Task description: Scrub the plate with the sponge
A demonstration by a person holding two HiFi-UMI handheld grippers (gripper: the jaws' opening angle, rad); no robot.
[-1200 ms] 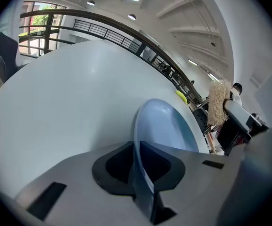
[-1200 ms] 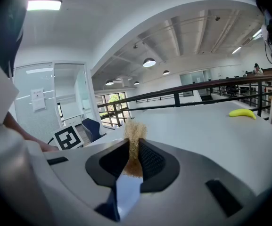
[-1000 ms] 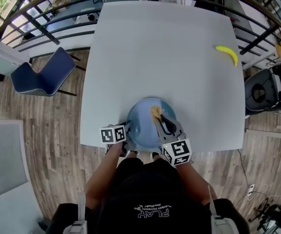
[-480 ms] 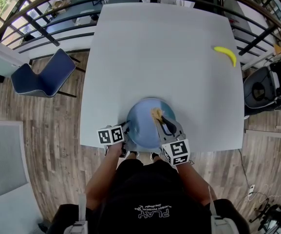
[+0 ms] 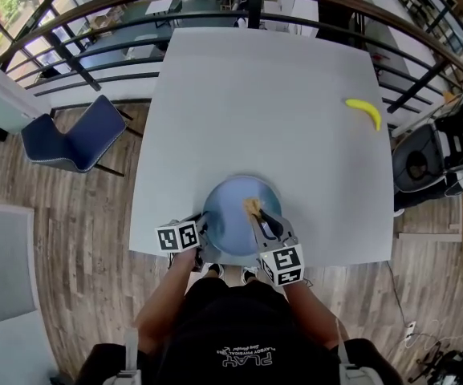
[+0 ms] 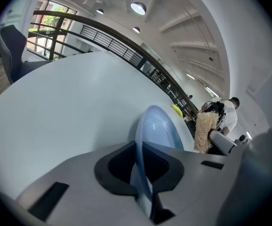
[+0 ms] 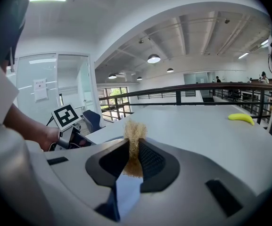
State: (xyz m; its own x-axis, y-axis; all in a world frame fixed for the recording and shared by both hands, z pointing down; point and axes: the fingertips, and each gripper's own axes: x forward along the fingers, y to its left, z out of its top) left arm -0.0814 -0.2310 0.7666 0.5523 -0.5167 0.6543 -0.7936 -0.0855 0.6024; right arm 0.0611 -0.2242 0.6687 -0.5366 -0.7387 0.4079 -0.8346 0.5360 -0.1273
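**Plate clamped at rim; sponge clamped over plate**
The plate (image 5: 233,207) is located at lower centre of the head view, at the table's (image 5: 263,95) near edge; its left rim is gripped by the left gripper (image 6: 140,166), whose jaws have just been closing on it; the sponge (image 7: 135,133) is pinched in the right gripper (image 7: 133,157) over the plate's right half; a banana (image 5: 363,111) lies at upper right.

I count one blue plate (image 5: 233,215), one tan fibrous sponge (image 5: 252,206) and one yellow banana (image 5: 364,112), all on one white table (image 5: 263,103). One blue chair (image 5: 75,137) logged. Grippers total two: left gripper (image 5: 205,229), right gripper (image 5: 257,215).
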